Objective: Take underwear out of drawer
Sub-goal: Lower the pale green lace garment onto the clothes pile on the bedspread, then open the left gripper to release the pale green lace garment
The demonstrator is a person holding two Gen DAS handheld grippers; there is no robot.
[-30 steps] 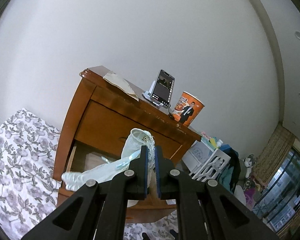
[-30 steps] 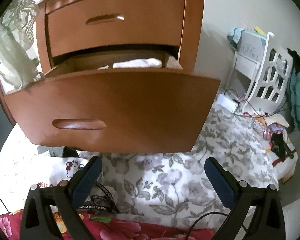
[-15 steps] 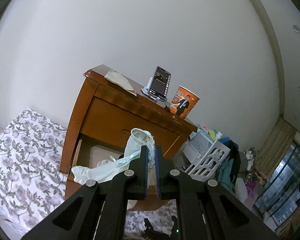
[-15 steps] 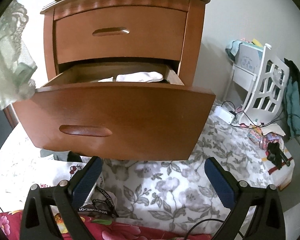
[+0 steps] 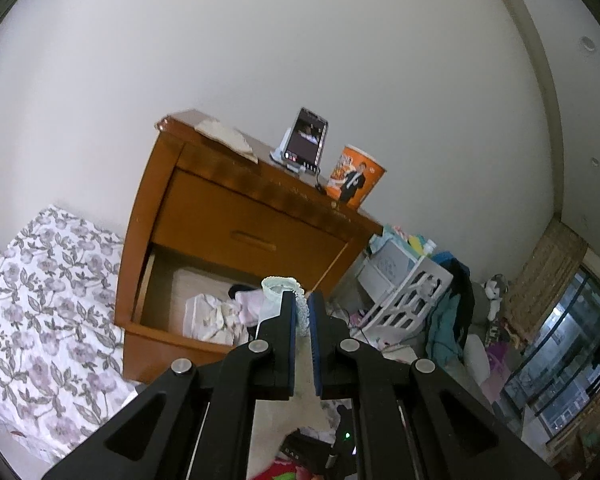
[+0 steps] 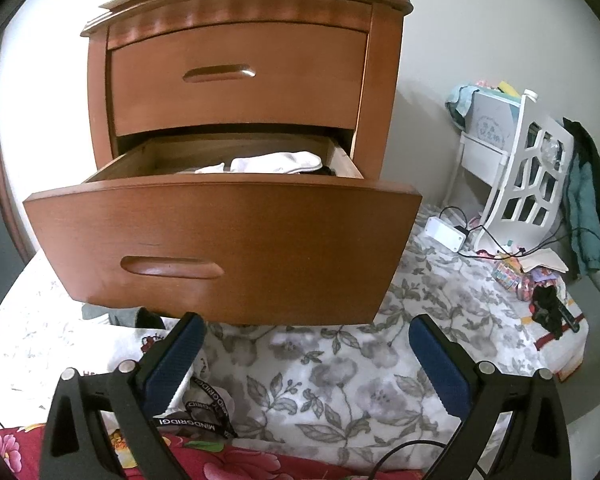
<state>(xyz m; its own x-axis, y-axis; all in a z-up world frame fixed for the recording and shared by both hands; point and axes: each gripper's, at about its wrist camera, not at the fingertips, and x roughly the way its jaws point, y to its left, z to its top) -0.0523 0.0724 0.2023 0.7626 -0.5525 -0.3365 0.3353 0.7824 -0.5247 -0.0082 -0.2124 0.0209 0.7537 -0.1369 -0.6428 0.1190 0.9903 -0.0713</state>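
Pale mint underwear (image 5: pixel 277 285) with a lace edge is pinched in my left gripper (image 5: pixel 301 298), which is shut on it, held up in the air in front of the wooden nightstand (image 5: pixel 220 208). Only the top of the garment shows above the fingers. Below and behind it, the bottom drawer (image 5: pixel 142 292) is pulled out, with crumpled pale clothes (image 5: pixel 216 316) inside. In the right wrist view, my right gripper (image 6: pixel 306 322) stands open and holds nothing, low in front of the drawer front (image 6: pixel 220 248). White folded clothes (image 6: pixel 276 162) show over the drawer's rim.
A phone on a stand (image 5: pixel 306 140), an orange cup (image 5: pixel 354 180) and a paper lie on the nightstand top. A white rack (image 6: pixel 532 176) with hanging clothes and cables stands to the right. Floral bedding (image 6: pixel 340 380) lies below the drawer.
My left gripper has pulled back and up from the drawer with the underwear, which now hangs mostly hidden behind the fingers. The right gripper has backed off slightly, still open.
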